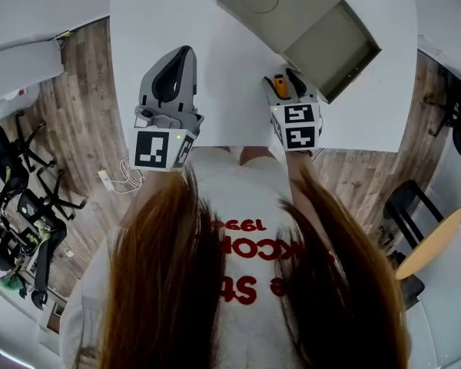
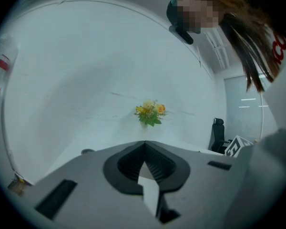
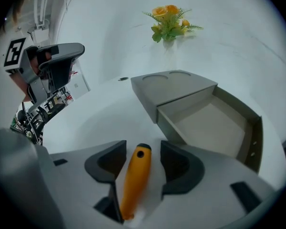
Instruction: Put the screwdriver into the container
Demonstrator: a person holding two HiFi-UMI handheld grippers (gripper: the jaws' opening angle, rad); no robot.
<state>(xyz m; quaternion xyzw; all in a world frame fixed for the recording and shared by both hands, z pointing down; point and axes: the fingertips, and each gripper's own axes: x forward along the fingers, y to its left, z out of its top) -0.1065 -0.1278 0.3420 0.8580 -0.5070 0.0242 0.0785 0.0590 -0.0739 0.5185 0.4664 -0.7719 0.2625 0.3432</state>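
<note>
Head view: a white table (image 1: 223, 68) is seen over a wood-plank floor (image 1: 84, 91); the shirt's red lettering (image 1: 246, 252) cannot be read. Left gripper view: the left gripper (image 2: 144, 147) is held with jaws together. Right gripper view: the right gripper (image 3: 143, 146) is held with jaws apart around an orange-handled screwdriver (image 3: 133, 180) on the table, near the open grey box-shaped container (image 3: 205, 120).

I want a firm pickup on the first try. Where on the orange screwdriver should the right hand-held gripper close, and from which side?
Grip the screwdriver at the thick middle of its orange handle, coming down from above on the person's side. It lies lengthwise between the open jaws of the right hand-held gripper, holed butt end toward the container, so the pads should meet its rounded flanks squarely.
</note>
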